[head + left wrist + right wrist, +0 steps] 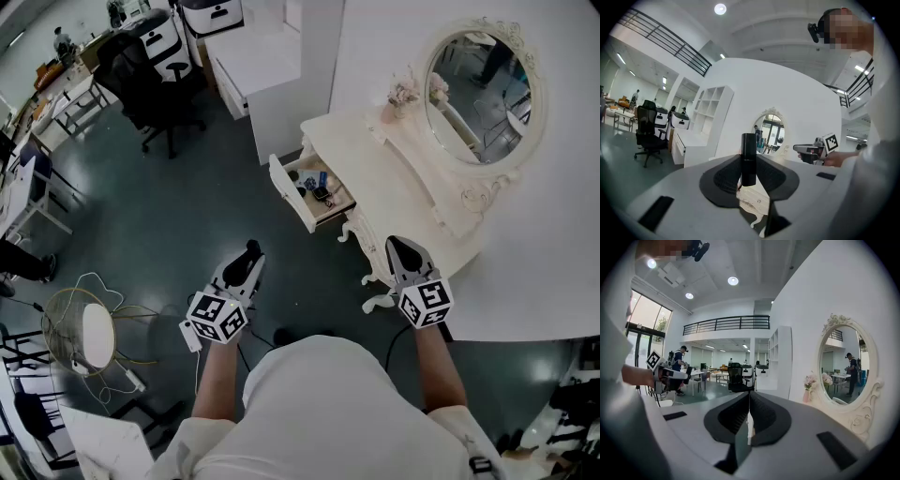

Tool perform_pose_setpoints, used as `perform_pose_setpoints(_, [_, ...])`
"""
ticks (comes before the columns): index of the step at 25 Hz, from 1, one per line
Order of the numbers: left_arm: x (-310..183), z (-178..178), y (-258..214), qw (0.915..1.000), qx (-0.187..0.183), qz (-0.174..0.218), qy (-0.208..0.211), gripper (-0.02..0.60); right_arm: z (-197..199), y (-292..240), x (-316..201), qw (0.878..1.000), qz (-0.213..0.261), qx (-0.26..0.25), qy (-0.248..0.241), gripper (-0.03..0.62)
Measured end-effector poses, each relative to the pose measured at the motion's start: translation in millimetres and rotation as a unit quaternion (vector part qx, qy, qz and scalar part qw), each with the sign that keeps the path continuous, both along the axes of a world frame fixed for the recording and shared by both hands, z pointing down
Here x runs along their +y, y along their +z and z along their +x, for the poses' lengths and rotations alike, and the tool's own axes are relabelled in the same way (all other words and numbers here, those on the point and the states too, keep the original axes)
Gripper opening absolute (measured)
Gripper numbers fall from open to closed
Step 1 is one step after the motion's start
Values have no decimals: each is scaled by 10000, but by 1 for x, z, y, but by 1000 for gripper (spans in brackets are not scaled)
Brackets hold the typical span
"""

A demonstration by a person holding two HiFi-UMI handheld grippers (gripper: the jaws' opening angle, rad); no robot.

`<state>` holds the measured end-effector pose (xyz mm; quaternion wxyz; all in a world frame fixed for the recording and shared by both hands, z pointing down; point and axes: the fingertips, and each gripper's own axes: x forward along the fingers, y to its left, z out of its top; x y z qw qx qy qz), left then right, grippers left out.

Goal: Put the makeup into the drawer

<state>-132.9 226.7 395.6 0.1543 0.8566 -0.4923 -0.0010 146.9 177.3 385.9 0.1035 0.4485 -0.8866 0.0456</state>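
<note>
Left hand-held gripper [249, 255] is out in front, roughly level, and it's carrying the goods: a slim black makeup tube [748, 157] pinched between its jaws. The jaws stand only as far apart as the tube is thick, pads pressed on either side of its lower half. The tube's long axis runs upright, crosswise to the jaws, with its top poking clear above them.

Now the target. The drawer [284, 190] is pulled well out from the front edge of the white counter [394, 178], near its left corner, with its mouth open upward. A few small things already lie inside, one blue, the others dark, too small to name. From the loaded gripper the drawer lies ahead and off to the right, apart from it, with bare floor between. That gap looks like the whole story of the coming move: carry the tube forward and right, over the drawer's front wall, then let it down.

Across to the right hand-held gripper [405, 248]: jaws pressed together, nothing between them. It hangs by the counter's curved front leg. Both grippers look about equally far from the drawer, but the left one has the tube, so it should make the delivery.
</note>
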Motion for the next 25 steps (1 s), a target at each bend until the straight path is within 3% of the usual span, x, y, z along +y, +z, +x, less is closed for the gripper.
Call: perform_pose_setpoints(25, [0, -8, 6, 9997, 92, -66, 206, 106, -6, 7, 8, 9996, -114, 34, 253, 29])
